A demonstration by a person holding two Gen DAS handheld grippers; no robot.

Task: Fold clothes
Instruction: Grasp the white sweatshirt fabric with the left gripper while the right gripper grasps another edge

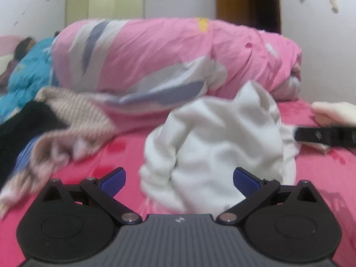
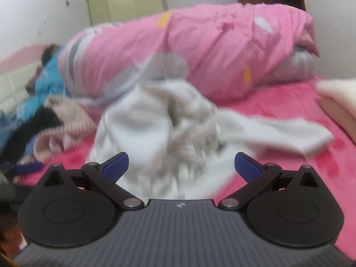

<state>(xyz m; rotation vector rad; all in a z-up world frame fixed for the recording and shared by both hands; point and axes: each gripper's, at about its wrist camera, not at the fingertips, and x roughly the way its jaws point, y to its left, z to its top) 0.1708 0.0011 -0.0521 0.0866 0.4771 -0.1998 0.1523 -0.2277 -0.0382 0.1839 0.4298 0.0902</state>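
A crumpled white garment lies heaped on the pink bedsheet, just ahead of my left gripper, which is open with its blue pads spread wide; the cloth's near edge reaches between them. In the right wrist view the same white garment is bunched in front of my right gripper, also open, with a sleeve trailing to the right. The other gripper's black finger and a hand show at the right edge of the left wrist view.
A rolled pink quilt fills the back of the bed. A beige striped knit, a black garment and blue cloth lie piled at the left. A cream pillow sits at the right. Wardrobe behind.
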